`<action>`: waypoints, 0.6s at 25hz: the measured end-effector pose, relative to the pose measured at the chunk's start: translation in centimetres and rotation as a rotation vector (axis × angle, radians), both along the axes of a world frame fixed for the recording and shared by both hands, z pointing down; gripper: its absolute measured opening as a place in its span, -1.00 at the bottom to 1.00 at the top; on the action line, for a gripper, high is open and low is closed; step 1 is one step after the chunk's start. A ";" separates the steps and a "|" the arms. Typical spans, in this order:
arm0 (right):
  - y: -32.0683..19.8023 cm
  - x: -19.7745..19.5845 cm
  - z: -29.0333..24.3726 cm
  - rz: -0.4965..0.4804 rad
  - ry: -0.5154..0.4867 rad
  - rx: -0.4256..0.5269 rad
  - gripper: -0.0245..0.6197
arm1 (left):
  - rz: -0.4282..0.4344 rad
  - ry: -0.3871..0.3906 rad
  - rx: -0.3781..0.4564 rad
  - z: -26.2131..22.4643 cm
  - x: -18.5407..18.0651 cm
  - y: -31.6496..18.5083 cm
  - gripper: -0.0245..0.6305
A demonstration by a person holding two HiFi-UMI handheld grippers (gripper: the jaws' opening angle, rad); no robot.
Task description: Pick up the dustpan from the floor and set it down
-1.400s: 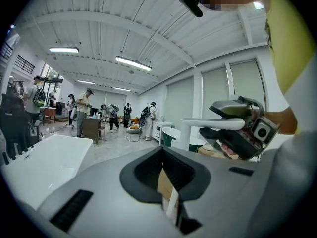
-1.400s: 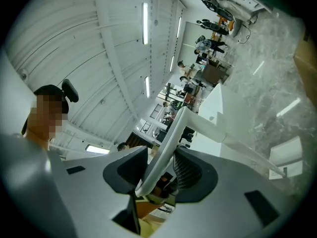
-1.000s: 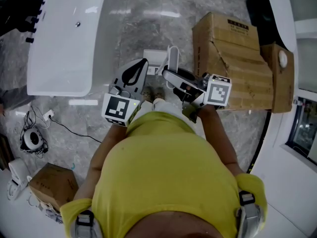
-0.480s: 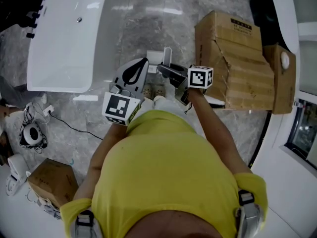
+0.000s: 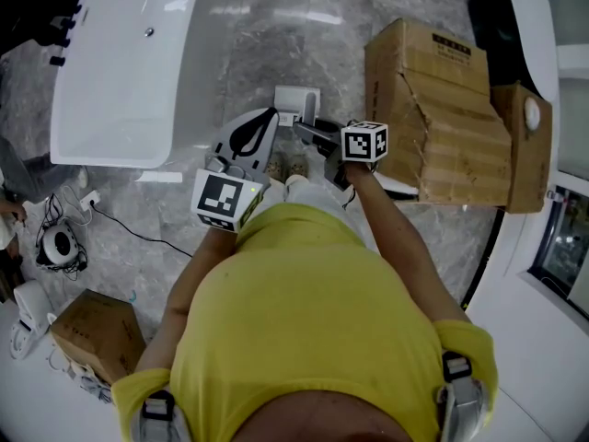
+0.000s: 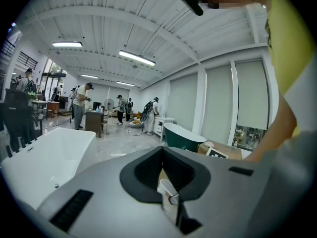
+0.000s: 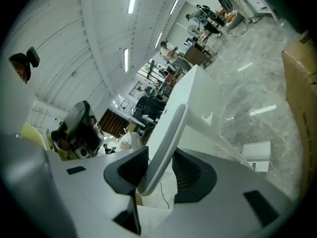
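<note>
My right claw (image 7: 157,158) is clamped on the dustpan's handle (image 7: 166,138). The pale shaft runs up between both pads, gripped high so the pan end hangs away from me and I need not stoop far. The dustpan (image 5: 297,102) itself is straight ahead, with its white pan low on the grey marble floor (image 5: 267,35). It sits between the white bathtub (image 5: 120,63) on the left and the cardboard boxes (image 5: 433,99) on the right, just beyond the person's shoes. From the head view I can't tell whether the pan is resting on the floor or hanging a shade above it. I would judge it is at the setting-down stage.

My left claw (image 5: 269,118) has its jaws together on nothing and is held near the body, left of the handle, so it stays out of the way. Before letting go I'd want the pan flat, as a tall handle released at a lean could topple towards the boxes.
</note>
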State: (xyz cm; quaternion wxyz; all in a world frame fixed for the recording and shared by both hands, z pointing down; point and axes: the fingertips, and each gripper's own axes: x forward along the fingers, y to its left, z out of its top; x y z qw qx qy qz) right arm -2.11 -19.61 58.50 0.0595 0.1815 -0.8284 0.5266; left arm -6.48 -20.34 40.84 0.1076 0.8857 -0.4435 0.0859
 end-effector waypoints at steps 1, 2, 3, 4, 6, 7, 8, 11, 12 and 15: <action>0.2 0.1 0.5 -0.010 0.012 0.002 -0.46 | 0.000 0.000 -0.001 0.0 0.0 0.0 -0.92; 0.4 0.1 1.2 -0.023 0.026 0.002 -0.46 | 0.001 0.000 -0.001 0.0 0.0 0.1 -0.92; 0.7 0.2 1.8 -0.035 0.043 0.002 -0.46 | 0.002 0.000 -0.002 0.1 0.0 0.2 -0.92; 0.9 0.4 2.3 -0.041 0.056 0.004 -0.46 | 0.005 -0.002 -0.002 0.1 0.1 0.2 -0.92; 0.7 0.5 2.4 -0.030 0.052 0.013 -0.45 | 0.010 -0.005 -0.003 0.1 0.1 0.3 -0.92; 0.5 0.6 2.3 -0.016 0.044 0.013 -0.46 | 0.011 -0.005 -0.003 0.1 0.1 0.3 -0.92; 0.3 0.6 2.3 -0.006 0.040 0.013 -0.45 | 0.011 -0.003 -0.005 0.2 0.1 0.3 -0.92; -0.6 0.8 2.5 0.030 0.067 0.012 -0.43 | 0.009 0.005 -0.010 0.3 0.2 0.3 -0.92; -1.1 1.2 2.6 0.058 0.090 0.016 -0.39 | 0.011 0.007 -0.010 0.3 0.2 0.4 -0.92; -2.1 2.6 2.7 0.158 0.157 0.003 -0.21 | 0.014 0.009 -0.004 0.1 0.3 0.4 -0.92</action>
